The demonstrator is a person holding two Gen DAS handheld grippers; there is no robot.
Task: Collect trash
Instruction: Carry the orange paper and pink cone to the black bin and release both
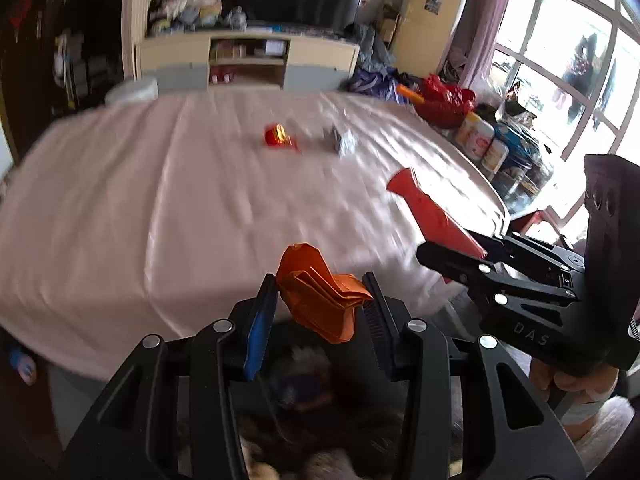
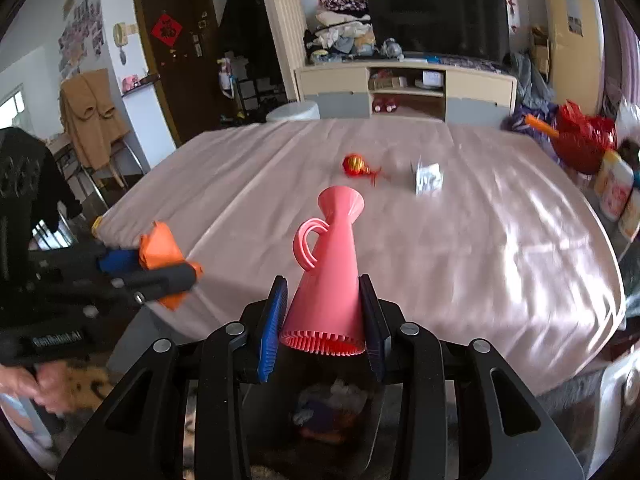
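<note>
Left gripper (image 1: 320, 304) clamps orange folded paper (image 1: 320, 296); right gripper (image 2: 324, 312) clamps pink funnel-shaped vessel (image 2: 332, 264), long axis pointing far; red wrapper (image 2: 354, 165) lies far ahead

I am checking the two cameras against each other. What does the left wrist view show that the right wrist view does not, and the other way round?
Only the left wrist view shows the big window at the right and the orange folded paper close up between the left gripper fingers.

Only the right wrist view shows the dark door and the loop handle and toothed base of the pink cone-shaped piece in the right gripper.

Both show the pink cloth-covered table, the red-gold wrapper, the silver wrapper and the TV.
</note>
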